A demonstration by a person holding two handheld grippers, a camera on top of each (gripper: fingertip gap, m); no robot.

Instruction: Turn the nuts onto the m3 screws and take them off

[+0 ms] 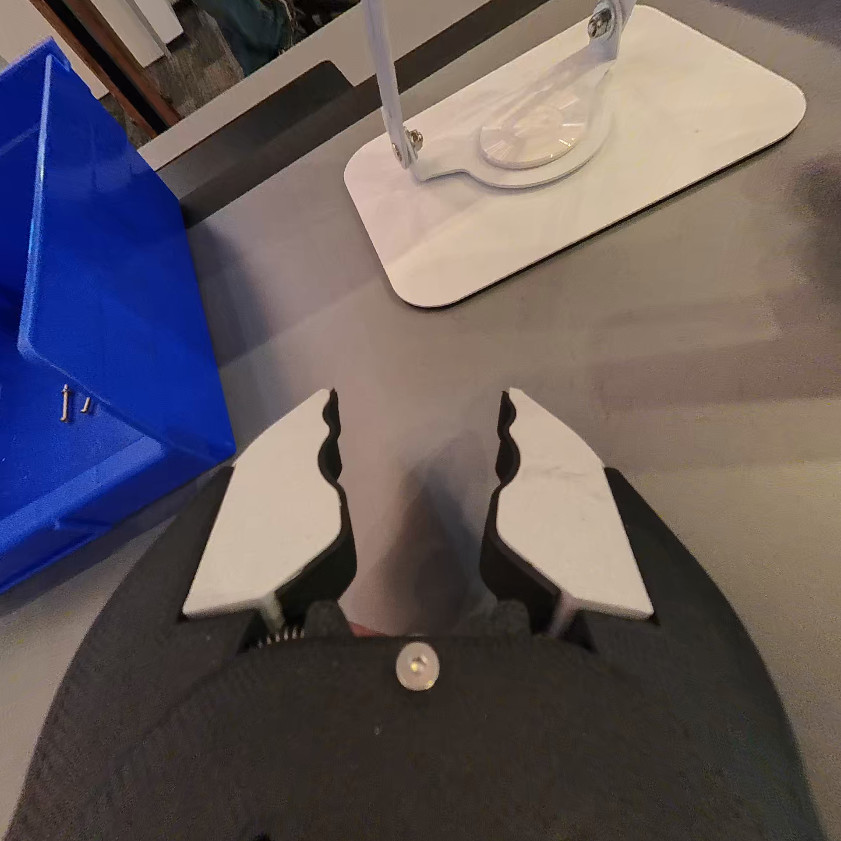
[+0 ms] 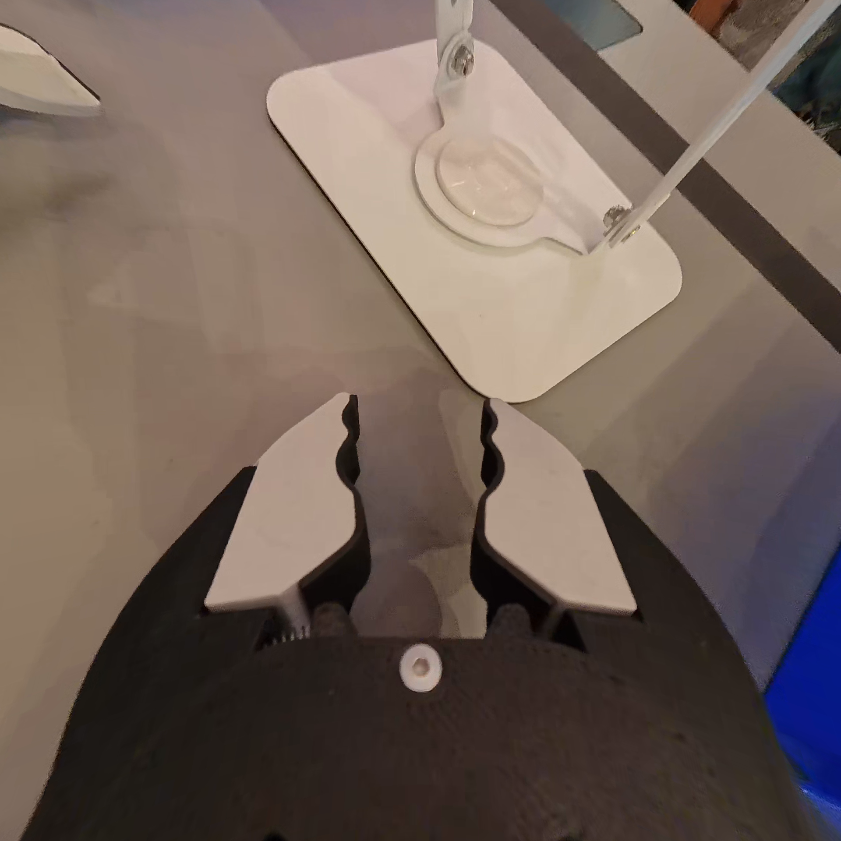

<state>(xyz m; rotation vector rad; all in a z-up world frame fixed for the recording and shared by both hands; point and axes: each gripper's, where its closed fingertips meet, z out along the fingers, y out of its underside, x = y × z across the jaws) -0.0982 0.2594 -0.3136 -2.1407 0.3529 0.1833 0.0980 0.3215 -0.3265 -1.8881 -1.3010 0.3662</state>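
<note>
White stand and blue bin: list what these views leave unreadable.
- White stand: its arms run off the top edge in both views; what they carry is unseen.
- Blue bin: cut by the left edge; the small metal bits are too tiny to identify.

table [image 1: 591,409]: smooth matt grey | bin [image 1: 113,318]: glossy blue plastic | stand base [image 2: 523,318]: smooth white
</note>
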